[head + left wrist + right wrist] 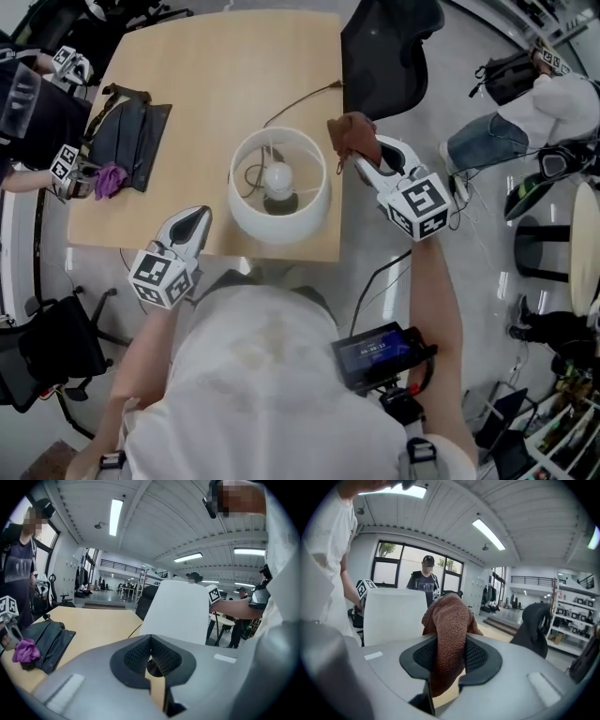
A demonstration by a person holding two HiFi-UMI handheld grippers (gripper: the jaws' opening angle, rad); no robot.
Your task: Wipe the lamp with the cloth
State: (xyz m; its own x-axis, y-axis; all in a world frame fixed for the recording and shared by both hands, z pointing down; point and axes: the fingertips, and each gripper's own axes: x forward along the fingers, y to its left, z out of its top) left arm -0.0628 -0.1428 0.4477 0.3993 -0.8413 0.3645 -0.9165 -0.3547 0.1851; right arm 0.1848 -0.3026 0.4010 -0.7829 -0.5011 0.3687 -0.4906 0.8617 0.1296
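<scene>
Head view shows one lamp (278,228) standing on the near half of a pale wooden table (206,75), close to the edge by the person. Its shade is a plain white drum, smooth and matt, open at the top. One round white bulb (278,176) sits in the middle on a dark base. A single thin dark cord (302,100) runs from the lamp across the tabletop toward the far right corner.

One cloth (351,134) is in play. It is rust-brown, with a nubbly towelling weave, and is bunched into a soft lump. The right gripper (362,160) is clamped on it, and the right gripper view shows the fabric (450,620) pinched between the black ribbed pads and spilling over the top. The cloth hangs just beside the shade's right rim. Whether it touches the rim cannot be told.

The left gripper (201,216) hovers at the shade's lower left, near the table's front edge. In the left gripper view its jaws (151,645) are together with nothing between them, and the white shade (180,611) fills the view just ahead. Both grippers have smooth grey-white shells, and each carries one cube with square black-and-white markers.

At the table's left side lies one flat black bag (127,131) of limp fabric, with one crumpled purple cloth (111,178) at its near end. One black chair (384,47) stands at the far right corner.
</scene>
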